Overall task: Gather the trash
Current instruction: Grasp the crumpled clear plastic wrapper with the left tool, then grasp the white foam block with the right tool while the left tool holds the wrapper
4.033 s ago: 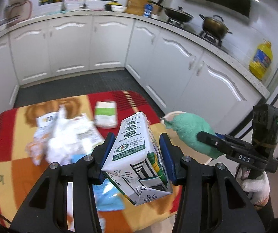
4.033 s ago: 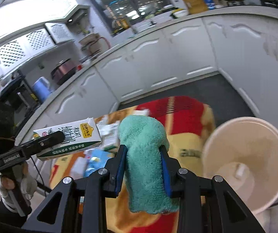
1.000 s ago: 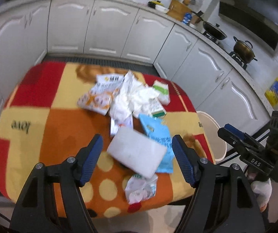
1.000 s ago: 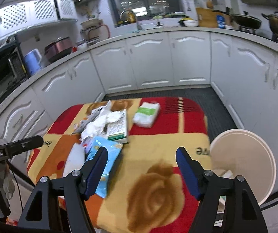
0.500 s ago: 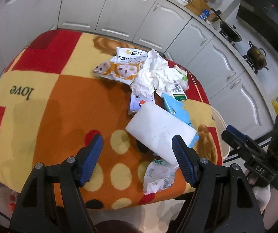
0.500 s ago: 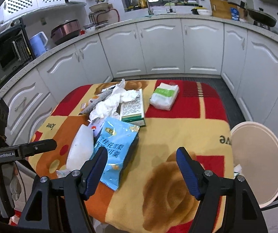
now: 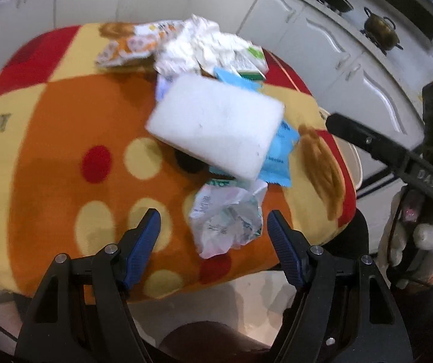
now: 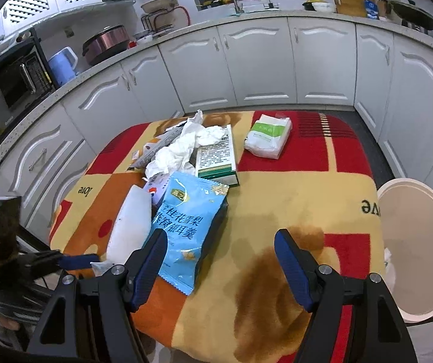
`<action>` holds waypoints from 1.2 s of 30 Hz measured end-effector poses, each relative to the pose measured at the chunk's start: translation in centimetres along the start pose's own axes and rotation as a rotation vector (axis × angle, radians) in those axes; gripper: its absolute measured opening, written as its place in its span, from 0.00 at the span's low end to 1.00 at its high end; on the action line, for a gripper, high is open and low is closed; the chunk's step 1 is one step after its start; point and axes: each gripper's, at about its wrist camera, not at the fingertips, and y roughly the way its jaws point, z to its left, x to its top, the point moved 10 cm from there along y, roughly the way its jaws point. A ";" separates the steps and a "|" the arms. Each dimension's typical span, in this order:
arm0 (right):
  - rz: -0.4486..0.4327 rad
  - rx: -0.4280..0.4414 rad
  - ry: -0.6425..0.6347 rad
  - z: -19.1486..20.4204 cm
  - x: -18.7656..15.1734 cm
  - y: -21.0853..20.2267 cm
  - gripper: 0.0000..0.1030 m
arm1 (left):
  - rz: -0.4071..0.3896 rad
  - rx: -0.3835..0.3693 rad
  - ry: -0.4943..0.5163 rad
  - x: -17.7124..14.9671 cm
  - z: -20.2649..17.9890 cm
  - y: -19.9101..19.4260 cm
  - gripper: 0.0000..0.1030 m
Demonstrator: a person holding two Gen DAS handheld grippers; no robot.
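Left gripper (image 7: 213,227), jaws closing, is straddling a crumpled plastic bag (image 7: 228,217) lying on the blanket-covered counter (image 7: 50,139), pads not yet touching. Right gripper (image 8: 221,248) is hovering released beside the blue snack packet (image 8: 189,220).

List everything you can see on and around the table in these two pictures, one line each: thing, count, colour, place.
White foam block: 1, white, near table edge, over the blue packet.
Blue snack packet: 1, light blue, table middle.
Crumpled clear wrapper: 1, clear-white, between the left tool's jaws.
Crumpled tissue: 1 heap, white, far side.
Green-white carton: 1, lying flat beside the tissue.
Tissue pack: 1, white-green, far red patch.
Orange snack packet: 1, far corner.
Bin: 1, cream, beside the table.
Tablecloth: 1, red, yellow, orange.
Left tool: jaws closing, nothing gripped.
Right tool: open, empty.
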 end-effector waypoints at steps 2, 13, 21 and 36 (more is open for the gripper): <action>0.000 0.008 -0.007 0.4 0.0 0.0 0.69 | 0.018 -0.005 0.009 -0.2 0.0 0.5 0.28; 0.026 0.105 -0.134 6.3 0.7 1.0 0.77 | -0.033 0.053 -0.014 -0.1 4.7 -3.9 0.10; 0.072 0.140 -0.208 10.0 0.6 3.0 0.78 | -0.100 0.103 -0.079 0.5 8.4 -6.2 0.10; 0.124 0.012 -0.297 12.2 -1.7 7.7 0.78 | -0.144 0.139 -0.113 0.9 10.8 -7.0 0.10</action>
